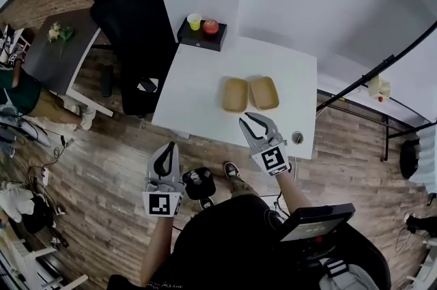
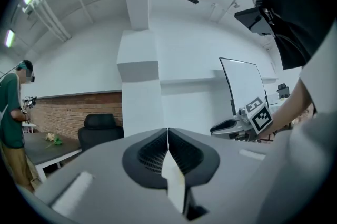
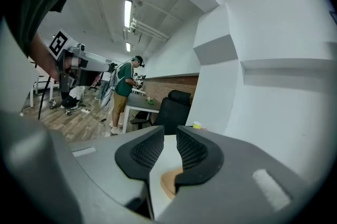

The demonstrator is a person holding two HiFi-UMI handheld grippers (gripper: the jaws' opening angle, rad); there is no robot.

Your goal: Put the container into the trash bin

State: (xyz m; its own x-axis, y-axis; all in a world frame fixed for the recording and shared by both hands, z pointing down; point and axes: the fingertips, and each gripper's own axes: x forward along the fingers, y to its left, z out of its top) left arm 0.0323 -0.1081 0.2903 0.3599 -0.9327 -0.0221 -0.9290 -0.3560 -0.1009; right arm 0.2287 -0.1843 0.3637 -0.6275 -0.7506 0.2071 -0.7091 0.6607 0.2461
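Container point(image 1: 235, 94) is lying on the table point(image 1: 198, 104), toward its front edge. It shows as two tan shells side by side and touching, likely one hinged box lying open.

Right tool point(image 1: 246, 119) is pointing at it from just short of the near shell. Its jaws are standing apart with nothing pressed between them. In the right gripper view the tan shell is showing low in the gap, beyond the tips. Judgement: the jaws are standing wide enough to straddle a shell's rim for the pickup.

Left tool point(image 1: 168, 147) is hanging off the table's front edge, over the floor, jaws together and empty. It is probably being held clear, taking no part in the pickup.

No bin is showing in any view, so the drop-off direction cannot be told.
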